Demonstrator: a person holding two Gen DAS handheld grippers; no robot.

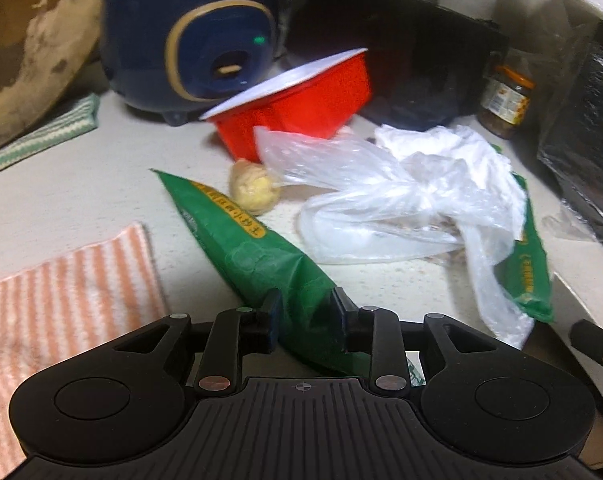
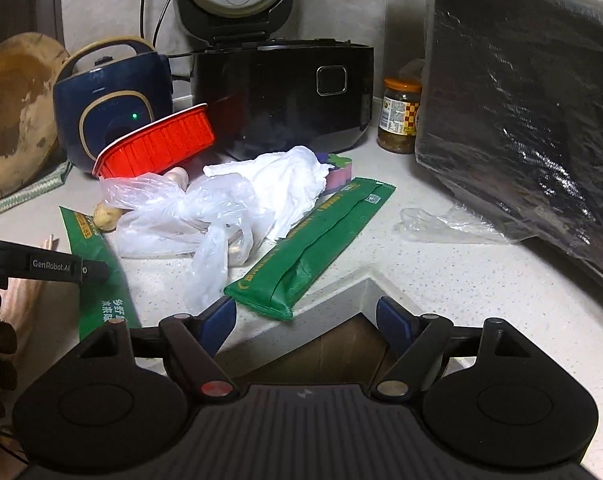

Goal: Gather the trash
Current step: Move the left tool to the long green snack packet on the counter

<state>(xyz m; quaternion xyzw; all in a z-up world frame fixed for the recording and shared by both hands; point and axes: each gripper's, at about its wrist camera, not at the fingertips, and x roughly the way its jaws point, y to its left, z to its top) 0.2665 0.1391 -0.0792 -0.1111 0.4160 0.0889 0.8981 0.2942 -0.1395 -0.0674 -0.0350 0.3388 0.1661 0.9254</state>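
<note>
Each gripper is built in matte black plastic: two rounded lobes with circular recesses, a ribbed centre plate and linked arms pinned with silver rivets. Dark blue pads are fitted on the fingers (image 2: 393, 322). "GenRobot.AI" is printed in white on the left gripper (image 2: 95, 271); one red rivet is seen on the right gripper (image 2: 306, 320).

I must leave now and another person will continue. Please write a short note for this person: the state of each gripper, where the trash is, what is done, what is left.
Left gripper: jaws part open around the near end of a green wrapper; whether the pads press on it is unclear.
Right gripper: open, empty, at the counter's edge, near the second green wrapper.
Clear plastic bag, white crumpled bag and red tray lie on the counter.
Done: nothing visibly collected. Left: all of it.
</note>
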